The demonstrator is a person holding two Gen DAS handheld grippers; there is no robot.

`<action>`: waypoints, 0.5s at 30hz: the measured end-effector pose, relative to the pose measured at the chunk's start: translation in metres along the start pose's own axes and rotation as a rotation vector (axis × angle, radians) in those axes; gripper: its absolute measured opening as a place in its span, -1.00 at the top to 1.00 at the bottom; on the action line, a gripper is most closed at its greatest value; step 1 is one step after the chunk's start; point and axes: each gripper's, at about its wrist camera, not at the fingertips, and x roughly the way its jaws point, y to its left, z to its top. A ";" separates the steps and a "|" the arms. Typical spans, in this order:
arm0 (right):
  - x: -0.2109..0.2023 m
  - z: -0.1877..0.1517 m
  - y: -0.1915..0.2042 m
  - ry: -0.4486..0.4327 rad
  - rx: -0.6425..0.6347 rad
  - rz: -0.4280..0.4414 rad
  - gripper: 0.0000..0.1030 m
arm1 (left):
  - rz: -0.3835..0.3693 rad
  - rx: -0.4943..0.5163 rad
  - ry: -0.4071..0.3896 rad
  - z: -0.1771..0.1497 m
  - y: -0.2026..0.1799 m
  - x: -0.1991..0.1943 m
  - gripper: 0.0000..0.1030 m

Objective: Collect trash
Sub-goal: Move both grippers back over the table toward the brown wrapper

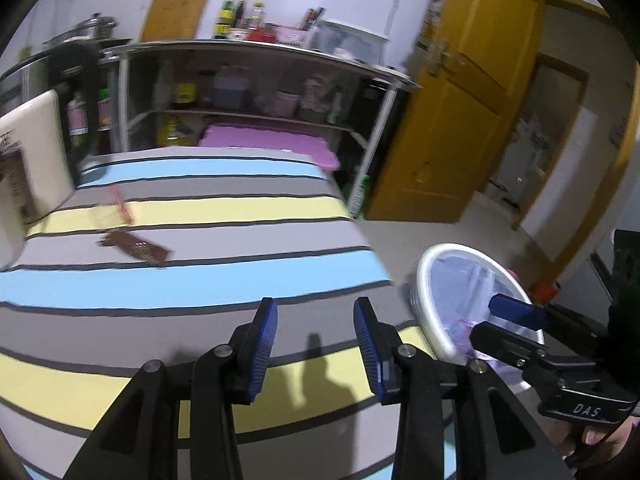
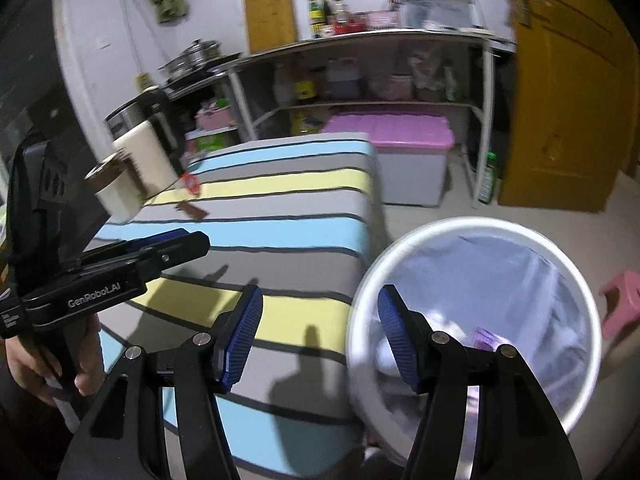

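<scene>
1. Left wrist view: the left hand-held gripper hangs over the striped tabletop with its blue-padded jaws spread and nothing between them. Well ahead on the cloth lies a brown wrapper, and just beyond it a pale wrapper with a red edge. A cream box stands at the left edge. Off the tabletop's right side sits the white trash bin with a clear liner; the right hand-held gripper reaches over it.

2. Right wrist view: the right hand-held gripper has its jaws spread and empty, one finger over the cloth, the other over the bin's rim. A purple scrap lies inside the bin. The left hand-held gripper shows at the left. The brown wrapper and a red-marked wrapper lie far up the cloth.
</scene>
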 end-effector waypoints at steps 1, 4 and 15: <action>0.004 0.003 0.006 0.003 -0.016 0.011 -0.18 | 0.015 -0.012 -0.004 0.000 0.010 -0.003 0.23; 0.017 0.012 0.029 0.011 -0.071 0.047 -0.18 | 0.054 -0.045 -0.014 0.002 0.037 -0.012 0.23; 0.067 0.044 0.093 0.041 -0.223 0.144 -0.18 | 0.166 -0.093 -0.026 0.012 0.113 -0.026 0.23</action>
